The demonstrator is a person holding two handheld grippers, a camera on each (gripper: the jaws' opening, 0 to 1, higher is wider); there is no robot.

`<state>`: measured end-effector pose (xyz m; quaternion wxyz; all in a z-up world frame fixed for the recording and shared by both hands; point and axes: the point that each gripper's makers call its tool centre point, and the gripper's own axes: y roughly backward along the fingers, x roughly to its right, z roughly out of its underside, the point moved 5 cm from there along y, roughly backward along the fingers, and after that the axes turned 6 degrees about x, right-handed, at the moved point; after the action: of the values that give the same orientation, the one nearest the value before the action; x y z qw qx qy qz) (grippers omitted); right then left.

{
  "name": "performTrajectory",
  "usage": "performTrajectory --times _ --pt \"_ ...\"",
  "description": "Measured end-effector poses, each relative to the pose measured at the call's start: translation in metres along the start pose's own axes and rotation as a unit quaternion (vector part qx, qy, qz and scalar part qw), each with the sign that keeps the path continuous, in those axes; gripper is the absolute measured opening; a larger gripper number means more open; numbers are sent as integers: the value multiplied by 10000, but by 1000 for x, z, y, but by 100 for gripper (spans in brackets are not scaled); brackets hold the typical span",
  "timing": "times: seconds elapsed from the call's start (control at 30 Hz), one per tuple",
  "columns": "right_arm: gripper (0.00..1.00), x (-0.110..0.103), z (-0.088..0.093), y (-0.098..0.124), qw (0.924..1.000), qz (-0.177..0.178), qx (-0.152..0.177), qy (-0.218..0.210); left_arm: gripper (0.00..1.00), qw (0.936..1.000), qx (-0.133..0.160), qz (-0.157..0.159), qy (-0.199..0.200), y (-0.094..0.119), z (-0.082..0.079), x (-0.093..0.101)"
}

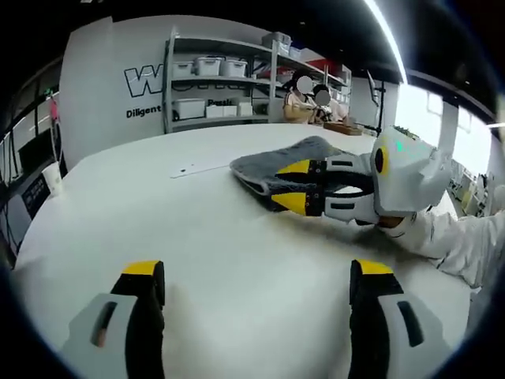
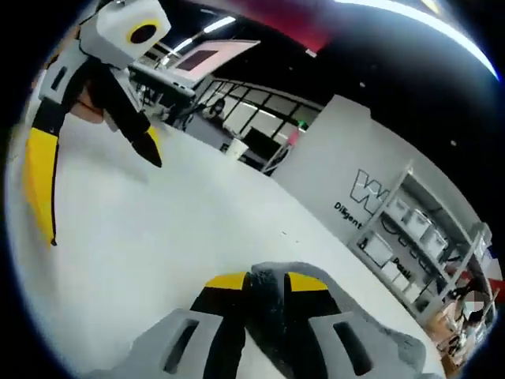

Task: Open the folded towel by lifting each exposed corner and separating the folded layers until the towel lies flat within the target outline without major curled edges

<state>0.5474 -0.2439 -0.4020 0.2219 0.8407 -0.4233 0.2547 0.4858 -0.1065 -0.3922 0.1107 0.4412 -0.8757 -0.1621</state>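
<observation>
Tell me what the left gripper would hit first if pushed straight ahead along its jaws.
Probably the grey towel, or the right gripper shut on its near edge. Bare white table lies between; the left gripper is open. Depth is unclear.

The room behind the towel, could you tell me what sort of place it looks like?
Probably a lab or workshop with storage: metal shelves hold plastic bins, the wall carries large lettering, and people sit at a bench behind the white table.

The left tool (image 1: pixel 256 288) hung with jaws spread wide and nothing between them, while the right tool (image 2: pixel 259 286), carried by a white-sleeved arm (image 1: pixel 450 237), had its jaws clamped tight.
</observation>
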Motion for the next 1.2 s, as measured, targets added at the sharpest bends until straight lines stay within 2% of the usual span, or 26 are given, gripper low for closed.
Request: performTrajectory --times 0.13,0.3,0.4,0.53,0.63,0.7,0.9,1.2 --pt "0 1 -2 -1 9999 -1 82 -83 96 10000 -17 8 -10 0 1 1" --pt "0 3 -2 0 9997 13 175 -171 96 10000 -41 4 8 0 3 0" --pt "0 5 -1 0 9988 17 203 -449 96 10000 -31 23 15 0 3 1" --pt "0 5 -1 1 9988 50 233 -436 96 10000 -45 36 1 -1 3 2" --pt "0 13 -3 5 9984 339 302 -327 95 10000 -48 23 12 0 3 1" --pt "0 17 -2 7 9975 401 314 -488 95 10000 -60 22 12 -1 4 1" --pt "0 25 3 11 9962 577 279 -597 95 10000 -70 25 9 -1 4 1" --pt "0 54 19 27 9880 1188 184 -967 95 10000 -50 32 3 -1 3 1"
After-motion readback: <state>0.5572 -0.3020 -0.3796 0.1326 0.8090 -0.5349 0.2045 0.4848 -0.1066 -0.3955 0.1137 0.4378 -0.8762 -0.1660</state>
